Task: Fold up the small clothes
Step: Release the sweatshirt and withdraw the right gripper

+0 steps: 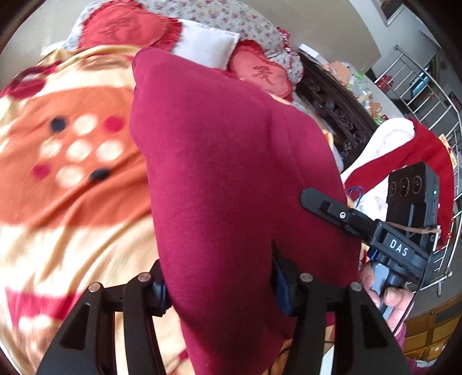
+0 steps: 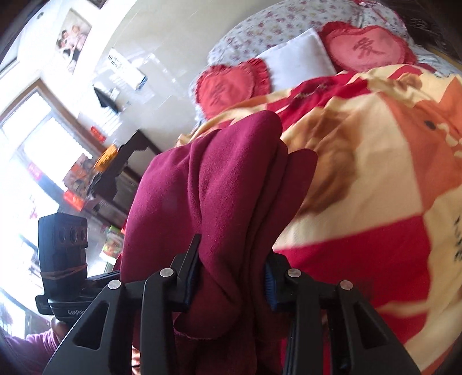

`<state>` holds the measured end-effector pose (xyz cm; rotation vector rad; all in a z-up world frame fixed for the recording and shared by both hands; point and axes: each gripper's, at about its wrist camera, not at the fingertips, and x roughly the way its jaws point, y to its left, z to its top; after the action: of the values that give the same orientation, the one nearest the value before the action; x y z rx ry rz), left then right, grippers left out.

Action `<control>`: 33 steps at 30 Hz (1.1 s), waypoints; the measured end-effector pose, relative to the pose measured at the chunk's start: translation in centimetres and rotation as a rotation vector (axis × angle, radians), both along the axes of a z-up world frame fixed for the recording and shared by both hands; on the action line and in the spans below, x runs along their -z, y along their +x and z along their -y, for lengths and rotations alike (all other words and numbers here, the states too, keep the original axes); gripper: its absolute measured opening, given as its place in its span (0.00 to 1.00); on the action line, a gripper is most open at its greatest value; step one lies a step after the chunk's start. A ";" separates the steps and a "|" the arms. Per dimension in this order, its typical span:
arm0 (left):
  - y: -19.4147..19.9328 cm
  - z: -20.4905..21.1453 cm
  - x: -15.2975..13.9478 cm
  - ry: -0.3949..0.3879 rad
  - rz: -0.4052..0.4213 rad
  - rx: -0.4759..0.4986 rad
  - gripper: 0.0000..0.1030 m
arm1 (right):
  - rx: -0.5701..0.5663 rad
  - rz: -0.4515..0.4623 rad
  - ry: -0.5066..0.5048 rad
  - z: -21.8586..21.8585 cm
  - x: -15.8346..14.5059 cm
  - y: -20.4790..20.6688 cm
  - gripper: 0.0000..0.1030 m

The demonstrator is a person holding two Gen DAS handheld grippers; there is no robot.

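Note:
A dark red garment (image 1: 225,173) hangs in the air above the bed, stretched between both grippers. My left gripper (image 1: 222,285) is shut on one edge of it; the cloth fills the middle of the left wrist view. My right gripper (image 2: 231,277) is shut on a bunched edge of the same garment (image 2: 219,184). The right gripper's body (image 1: 375,228) shows at the right of the left wrist view, and the left gripper's body (image 2: 63,253) at the left of the right wrist view.
Below lies a bed with an orange, cream and red blanket (image 1: 63,173). Red heart cushions (image 2: 231,83), a white pillow (image 2: 297,57) and a floral quilt (image 1: 231,17) lie at its head. A dark carved bedside (image 1: 337,109) and metal railing (image 1: 427,95) stand at the right.

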<state>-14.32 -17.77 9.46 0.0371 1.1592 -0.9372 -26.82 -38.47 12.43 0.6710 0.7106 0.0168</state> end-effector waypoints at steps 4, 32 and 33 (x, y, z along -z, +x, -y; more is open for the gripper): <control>-1.7 -2.7 4.1 0.076 -0.020 -0.036 0.59 | -0.013 -0.048 0.044 -3.4 3.3 -0.7 0.19; -2.0 -3.2 4.1 0.170 0.249 -0.180 0.92 | -0.067 -0.212 -0.218 -9.9 5.6 -4.9 0.03; -2.4 -3.3 3.6 0.163 0.268 -0.183 0.91 | -0.058 -0.201 -0.222 -9.8 5.2 -5.0 0.06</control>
<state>-16.68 -14.42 5.86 0.1802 0.9693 -0.6526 -31.86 -28.70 7.27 0.4420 0.9105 -0.0761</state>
